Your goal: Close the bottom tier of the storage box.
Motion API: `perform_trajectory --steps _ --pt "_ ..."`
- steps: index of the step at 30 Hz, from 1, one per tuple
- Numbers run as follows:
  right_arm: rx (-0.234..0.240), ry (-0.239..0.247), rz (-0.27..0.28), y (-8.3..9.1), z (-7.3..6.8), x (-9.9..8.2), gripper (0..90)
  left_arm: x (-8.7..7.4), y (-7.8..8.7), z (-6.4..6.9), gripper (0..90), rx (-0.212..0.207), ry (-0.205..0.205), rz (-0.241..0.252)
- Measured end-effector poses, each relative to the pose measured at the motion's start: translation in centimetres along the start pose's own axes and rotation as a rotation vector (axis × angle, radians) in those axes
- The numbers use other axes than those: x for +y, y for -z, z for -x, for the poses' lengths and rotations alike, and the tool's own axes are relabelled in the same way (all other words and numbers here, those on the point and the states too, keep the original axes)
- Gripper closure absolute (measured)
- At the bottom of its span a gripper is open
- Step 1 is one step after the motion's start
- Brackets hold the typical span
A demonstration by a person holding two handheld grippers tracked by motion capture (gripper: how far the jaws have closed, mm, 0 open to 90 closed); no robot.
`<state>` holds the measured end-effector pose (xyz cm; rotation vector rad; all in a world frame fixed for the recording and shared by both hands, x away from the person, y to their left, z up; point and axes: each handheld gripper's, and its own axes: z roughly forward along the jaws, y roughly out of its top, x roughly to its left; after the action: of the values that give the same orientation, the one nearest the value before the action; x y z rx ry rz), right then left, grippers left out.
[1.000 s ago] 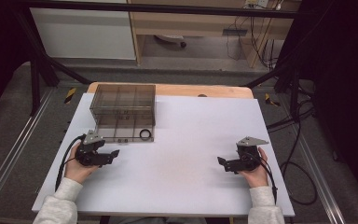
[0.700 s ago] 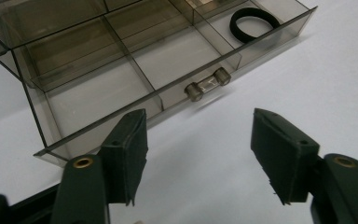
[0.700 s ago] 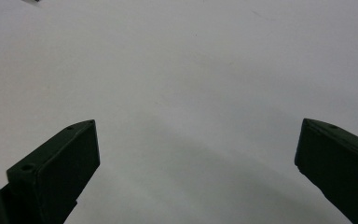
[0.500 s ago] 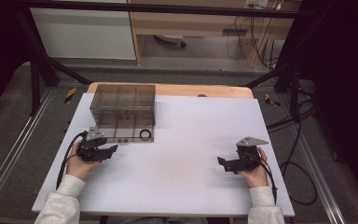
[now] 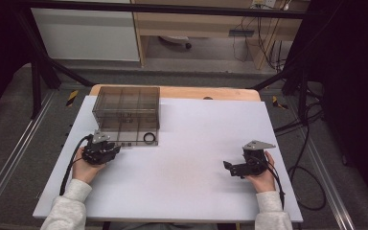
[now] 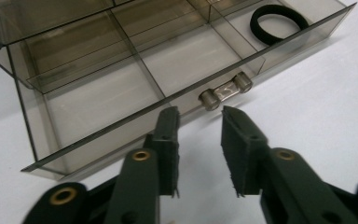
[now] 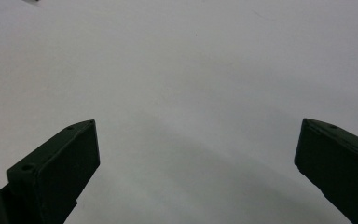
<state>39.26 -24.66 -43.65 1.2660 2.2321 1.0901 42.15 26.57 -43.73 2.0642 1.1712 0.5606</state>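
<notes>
— Why are the left tongs (image 6: 199,154) narrowing just short of that smoky drawer's handle (image 6: 225,91)?

— Lining up to pinch it, I'd guess; nothing's between them yet. The drawer (image 5: 129,137) sits pulled out on the tabletop (image 5: 187,163), hair tie (image 6: 279,23) inside. Right tongs (image 7: 196,163) rest wide, empty.

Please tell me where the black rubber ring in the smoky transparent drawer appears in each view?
High view: the black rubber ring lies at the front right corner of the pulled-out drawer, left of centre.
Left gripper view: the ring sits top right.
Right gripper view: white tabletop ahead, no ring.
Shared landmark: the drawer's clear bar handle, just ahead of the left gripper.
</notes>
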Motion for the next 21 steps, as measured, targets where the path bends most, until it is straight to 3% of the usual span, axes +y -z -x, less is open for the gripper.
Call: perform_trajectory --steps 5,12,21 --pt "-0.002 0.000 0.002 0.1 0.0 0.0 0.6 0.0 -0.5 0.1 80.7 -0.015 0.005 0.000" --pt "0.003 -0.002 -0.002 0.0 -0.1 0.0 0.6 -0.1 -0.8 0.0 89.7 0.002 0.005 -0.009" --pt "0.002 -0.003 -0.001 0.0 -0.1 0.0 0.6 -0.1 -1.3 -0.4 90.0 0.010 0.008 -0.009"
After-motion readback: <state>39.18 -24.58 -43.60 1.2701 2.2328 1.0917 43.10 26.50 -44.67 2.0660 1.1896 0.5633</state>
